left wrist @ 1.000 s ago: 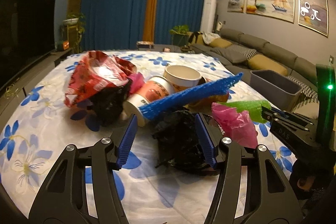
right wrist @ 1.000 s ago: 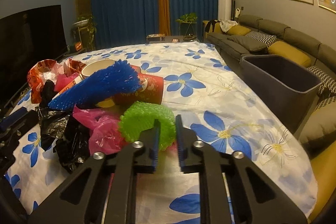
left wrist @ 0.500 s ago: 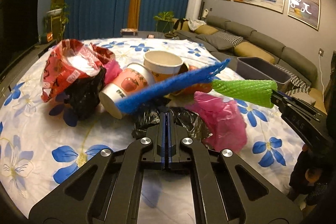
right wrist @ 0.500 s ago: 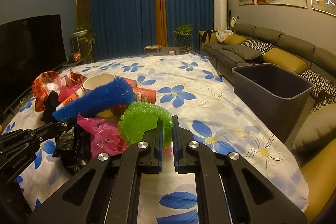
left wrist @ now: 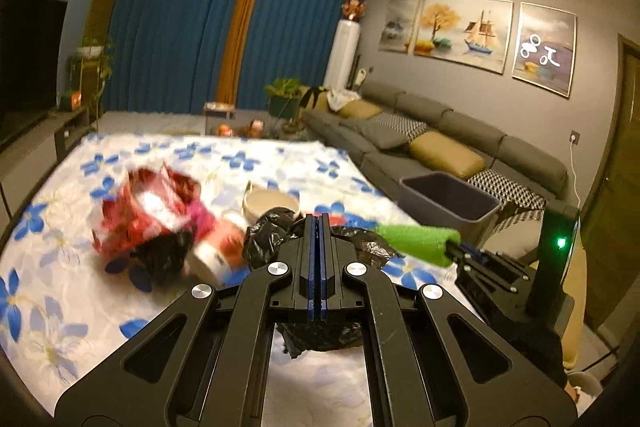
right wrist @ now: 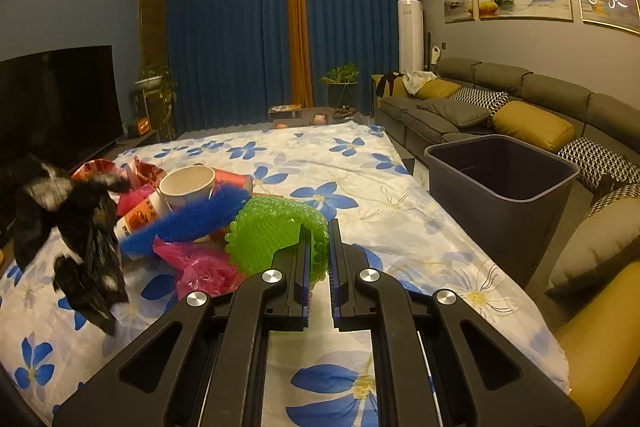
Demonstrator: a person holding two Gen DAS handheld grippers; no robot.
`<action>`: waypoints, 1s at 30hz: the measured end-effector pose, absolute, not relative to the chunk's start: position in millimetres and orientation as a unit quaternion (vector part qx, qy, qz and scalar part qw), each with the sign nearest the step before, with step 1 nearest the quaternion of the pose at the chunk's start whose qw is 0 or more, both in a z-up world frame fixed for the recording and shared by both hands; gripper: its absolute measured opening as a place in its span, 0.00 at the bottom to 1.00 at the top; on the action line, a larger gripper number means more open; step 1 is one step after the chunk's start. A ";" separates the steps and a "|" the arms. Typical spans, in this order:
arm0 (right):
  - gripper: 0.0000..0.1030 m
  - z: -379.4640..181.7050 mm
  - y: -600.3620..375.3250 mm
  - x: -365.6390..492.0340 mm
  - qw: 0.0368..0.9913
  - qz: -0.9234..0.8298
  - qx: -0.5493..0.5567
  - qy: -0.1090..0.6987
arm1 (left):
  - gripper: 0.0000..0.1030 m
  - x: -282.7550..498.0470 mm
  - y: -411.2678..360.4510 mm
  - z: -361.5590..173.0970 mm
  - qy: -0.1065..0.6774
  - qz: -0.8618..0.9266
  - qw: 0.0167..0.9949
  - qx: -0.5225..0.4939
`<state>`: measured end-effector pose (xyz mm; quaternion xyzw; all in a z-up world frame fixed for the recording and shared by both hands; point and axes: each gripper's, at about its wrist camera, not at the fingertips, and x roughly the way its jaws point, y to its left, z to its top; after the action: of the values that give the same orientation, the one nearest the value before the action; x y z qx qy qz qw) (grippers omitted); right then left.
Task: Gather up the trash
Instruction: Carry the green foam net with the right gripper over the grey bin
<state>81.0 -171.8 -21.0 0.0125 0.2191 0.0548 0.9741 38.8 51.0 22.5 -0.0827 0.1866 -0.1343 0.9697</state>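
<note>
Black plastic bag [left wrist: 280, 235] is pinched in the left hand-held gripper [left wrist: 319, 263], lifted off the worktop [right wrist: 400, 239]. Right hand-held gripper [right wrist: 319, 267] clamps the green foam net [right wrist: 272, 231]. Grey bin [right wrist: 500, 183] sits off to the right, nearer the right one.

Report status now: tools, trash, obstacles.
Left tool shut on black bag, lifted. Right tool shut on green foam net. Bin open, path unobstructed.
</note>
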 end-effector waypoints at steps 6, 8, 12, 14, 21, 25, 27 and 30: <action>0.09 -14.3 -183.2 76.0 0.977 0.047 0.018 0.209 | 0.01 41.3 46.9 38.3 0.175 -0.132 0.973 -0.077; 0.09 -13.2 -188.1 75.3 0.977 0.041 0.020 0.206 | 0.01 44.2 42.3 41.9 0.171 -0.134 0.974 -0.071; 0.09 -10.7 -201.1 74.3 0.978 0.029 0.028 0.202 | 0.01 54.3 31.8 51.3 0.164 -0.145 0.974 -0.065; 0.09 -9.1 -205.1 74.8 0.979 0.024 0.031 0.201 | 0.01 59.2 26.9 56.1 0.162 -0.151 0.973 -0.064; 0.09 0.0 -226.2 79.2 0.982 0.001 0.037 0.185 | 0.01 92.2 -3.7 67.9 0.166 -0.183 0.967 -0.062; 0.09 7.0 -246.0 84.8 0.984 -0.023 0.038 0.174 | 0.01 109.9 -35.6 74.1 0.164 -0.206 0.964 -0.048; 0.09 12.7 -259.6 88.9 0.985 -0.044 0.034 0.164 | 0.01 121.6 -55.2 78.7 0.162 -0.224 0.960 -0.044; 0.09 20.6 -280.7 96.9 0.985 -0.075 0.030 0.150 | 0.01 141.5 -86.9 85.8 0.161 -0.244 0.955 -0.042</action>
<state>96.9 -280.7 20.6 0.0296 0.1503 -0.0751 0.9853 141.5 -86.9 85.8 -0.0422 0.1611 -0.2442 0.9553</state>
